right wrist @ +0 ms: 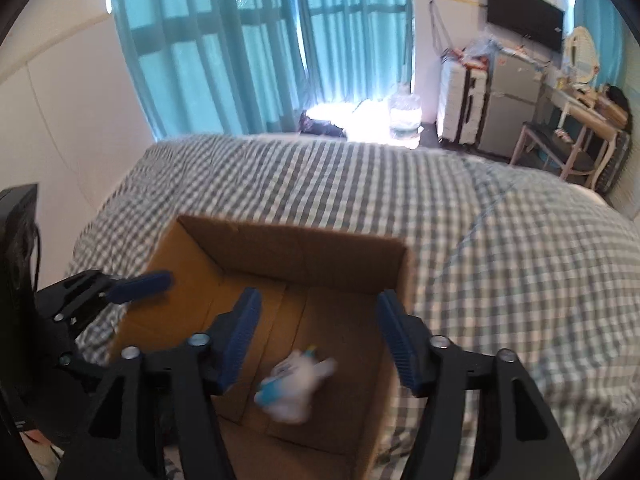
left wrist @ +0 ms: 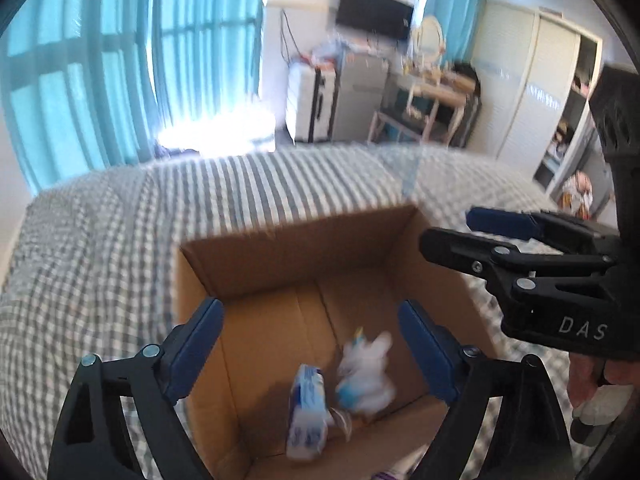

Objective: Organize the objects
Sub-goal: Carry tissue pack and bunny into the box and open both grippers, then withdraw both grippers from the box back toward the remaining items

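Observation:
An open cardboard box (left wrist: pixel 280 256) (right wrist: pixel 288 252) sits on the checked bed. Inside it, a white and blue plush toy (left wrist: pixel 366 380) (right wrist: pixel 296 384) appears blurred, beside a blue and white carton (left wrist: pixel 306 412). My left gripper (left wrist: pixel 310 352) is open and empty above the box's near part; it also shows in the right wrist view (right wrist: pixel 140 284) at the box's left wall. My right gripper (right wrist: pixel 316 344) is open and empty over the box, above the plush toy; it also shows in the left wrist view (left wrist: pixel 456 228) at the box's right edge.
The grey checked bedspread (right wrist: pixel 480 240) spreads around the box. Teal curtains (right wrist: pixel 240 40) hang behind the bed. A fridge (right wrist: pixel 508 108), a wall TV (right wrist: pixel 524 28), a desk with a chair (right wrist: pixel 560 148) and a wardrobe (left wrist: pixel 532 88) stand at the far right.

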`<state>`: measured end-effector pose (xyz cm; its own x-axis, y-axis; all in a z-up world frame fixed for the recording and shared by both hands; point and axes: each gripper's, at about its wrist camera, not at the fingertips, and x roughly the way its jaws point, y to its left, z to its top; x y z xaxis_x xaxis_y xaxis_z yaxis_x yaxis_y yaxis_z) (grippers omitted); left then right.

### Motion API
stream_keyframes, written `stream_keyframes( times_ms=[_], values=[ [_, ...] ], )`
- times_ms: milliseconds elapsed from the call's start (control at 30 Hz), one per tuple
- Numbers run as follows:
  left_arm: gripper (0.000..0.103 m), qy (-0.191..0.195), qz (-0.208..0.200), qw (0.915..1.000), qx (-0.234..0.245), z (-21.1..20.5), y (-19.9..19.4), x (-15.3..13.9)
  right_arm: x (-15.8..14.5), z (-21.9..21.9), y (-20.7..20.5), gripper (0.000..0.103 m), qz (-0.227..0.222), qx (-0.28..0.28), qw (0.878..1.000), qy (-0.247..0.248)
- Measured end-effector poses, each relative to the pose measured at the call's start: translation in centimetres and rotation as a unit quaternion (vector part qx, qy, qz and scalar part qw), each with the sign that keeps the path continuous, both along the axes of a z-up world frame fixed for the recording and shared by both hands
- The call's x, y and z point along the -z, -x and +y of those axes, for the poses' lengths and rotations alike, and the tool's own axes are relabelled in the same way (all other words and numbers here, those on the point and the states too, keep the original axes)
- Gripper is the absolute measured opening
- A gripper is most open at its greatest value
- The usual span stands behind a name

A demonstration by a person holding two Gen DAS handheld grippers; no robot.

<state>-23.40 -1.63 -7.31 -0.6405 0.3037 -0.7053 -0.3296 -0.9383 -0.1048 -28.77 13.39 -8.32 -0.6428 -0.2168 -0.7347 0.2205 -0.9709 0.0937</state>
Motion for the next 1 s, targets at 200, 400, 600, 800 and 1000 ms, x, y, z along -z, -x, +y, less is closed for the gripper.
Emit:
stream_keyframes(
  times_ms=[200, 400, 600, 800, 1000],
  values=[
    [0.096, 0.006, 0.038, 0.9988, -0.029, -0.9, -3.4, -6.5, -6.7, 1.3, -3.8, 0.081, 0.05, 0.018, 0.998, 0.014],
    [0.099, 0.007, 0.098, 0.9944, -0.037, -1.8, -8.3, -12.6, -13.8, 1.9, -9.6, 0.092, 0.111, 0.031, 0.993, 0.011],
    [0.101, 0.019, 0.133, 0.9897, -0.05, -2.8, -13.2, -16.2, -18.9, 1.8, -15.8, 0.099, 0.158, 0.027, 0.987, 0.01],
    [0.103, 0.047, 0.122, 0.9886, -0.074, -2.5, -17.6, -16.1, -19.8, 2.6, -21.8, 0.1, 0.156, 0.003, 0.988, 0.007],
    [0.103, 0.068, 0.091, 0.9883, -0.102, -1.5, -21.3, -12.6, -17.3, 2.7, -26.7, 0.1, 0.14, -0.023, 0.99, -0.021]
  ],
)
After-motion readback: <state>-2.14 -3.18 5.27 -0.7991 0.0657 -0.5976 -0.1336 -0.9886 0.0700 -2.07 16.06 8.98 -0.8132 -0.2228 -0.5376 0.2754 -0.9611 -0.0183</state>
